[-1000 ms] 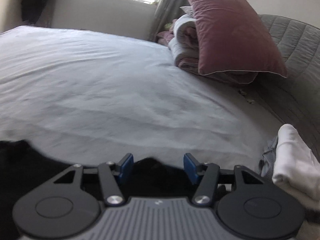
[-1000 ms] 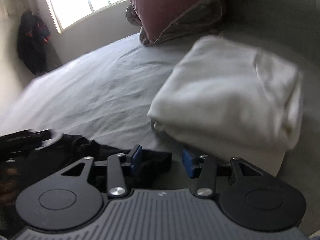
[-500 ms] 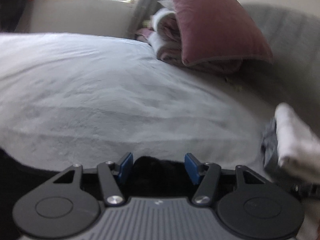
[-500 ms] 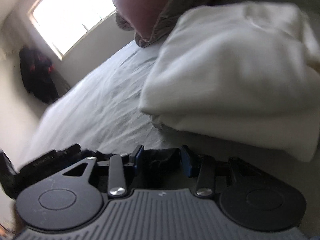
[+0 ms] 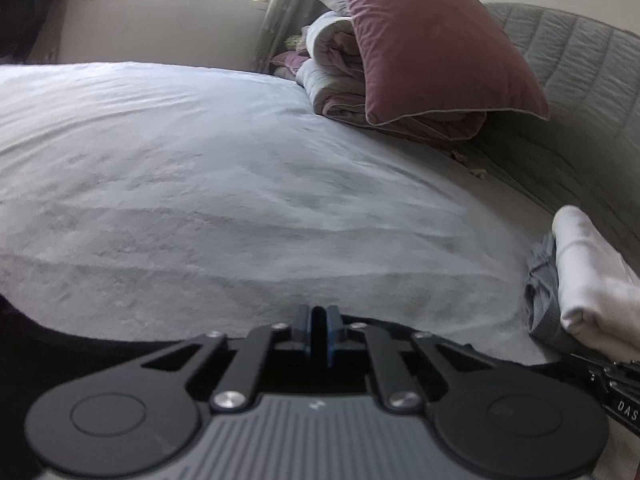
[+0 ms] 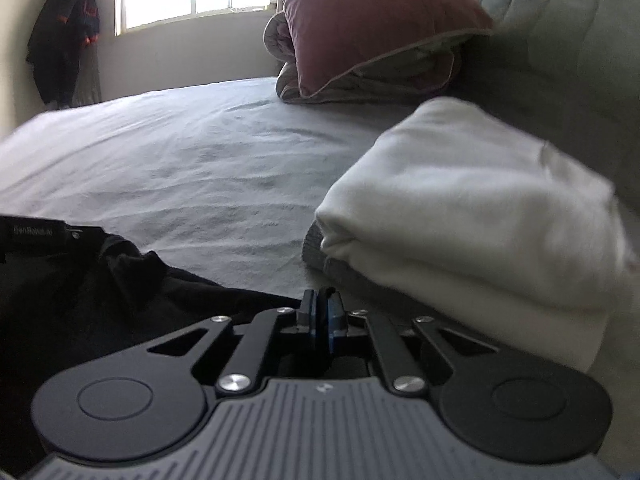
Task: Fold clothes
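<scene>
A black garment (image 6: 132, 280) lies at the near edge of the bed, dark and crumpled; it also shows low in the left wrist view (image 5: 60, 344). My left gripper (image 5: 319, 330) is shut on the black garment's edge, blue pads pressed together. My right gripper (image 6: 321, 314) is shut on the same garment's right edge. The left gripper's body shows at the left of the right wrist view (image 6: 36, 234). A folded white garment (image 6: 472, 216) sits on a folded grey one (image 6: 316, 246) just right of my right gripper; the stack shows in the left wrist view (image 5: 592, 280).
The bed's pale sheet (image 5: 220, 184) spreads ahead. A mauve pillow (image 5: 432, 44) leans on a rolled quilt (image 5: 340, 68) at the far right against the grey quilted headboard (image 5: 568, 72). A dark jacket (image 6: 64, 52) hangs by the window wall.
Both grippers were open over the black garment's edge; both have closed on it. The right wrist view has swung back level from its tilt toward the white stack.
</scene>
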Available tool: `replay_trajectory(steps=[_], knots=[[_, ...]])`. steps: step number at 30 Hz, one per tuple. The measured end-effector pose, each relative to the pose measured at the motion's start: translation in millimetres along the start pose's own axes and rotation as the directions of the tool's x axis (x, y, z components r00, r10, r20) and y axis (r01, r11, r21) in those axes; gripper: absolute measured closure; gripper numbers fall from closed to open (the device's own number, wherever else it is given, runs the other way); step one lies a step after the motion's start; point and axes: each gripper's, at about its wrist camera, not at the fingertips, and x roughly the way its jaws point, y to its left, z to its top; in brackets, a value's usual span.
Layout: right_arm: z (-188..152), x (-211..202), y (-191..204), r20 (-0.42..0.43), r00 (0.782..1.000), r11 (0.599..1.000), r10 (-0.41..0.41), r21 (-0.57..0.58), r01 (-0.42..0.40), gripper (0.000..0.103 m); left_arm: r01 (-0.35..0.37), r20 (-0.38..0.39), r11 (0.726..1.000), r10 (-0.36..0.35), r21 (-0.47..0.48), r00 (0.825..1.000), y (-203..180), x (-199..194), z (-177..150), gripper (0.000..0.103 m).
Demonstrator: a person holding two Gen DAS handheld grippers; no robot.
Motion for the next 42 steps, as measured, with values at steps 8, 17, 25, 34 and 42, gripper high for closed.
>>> replay_trajectory(steps=[8,17,25,34,42], knots=[[10,-16,3,0.104,0.99,0.994,-0.1,-0.025,0.103,0.099,-0.003,0.108,0.999,0.007,-0.04,0.994,0,-10,2,0.099],[7,-15,12,0.142,0.977,0.977,-0.162,-0.115,0.179,0.1,-0.065,0.07,0.996,0.069,-0.056,0.995,-2,8,1,0.099],[9,-10,-24,-0.023,0.999,0.997,0.035,0.063,-0.033,0.085,-0.05,0.05,0.994,0.055,-0.093,0.997,5,9,1,0.096],[1,-30,-80,-0.112,0.941,0.929,0.319,0.232,-0.287,0.043,-0.001,0.074,0.999,-0.002,0.032,0.997,-18,-21,13,0.085],[-11,-27,-48,-0.169,0.903,0.917,0.395,0.019,-0.398,0.042,0.218,-0.04,0.968,-0.215,0.127,0.976,-52,-16,2,0.083]])
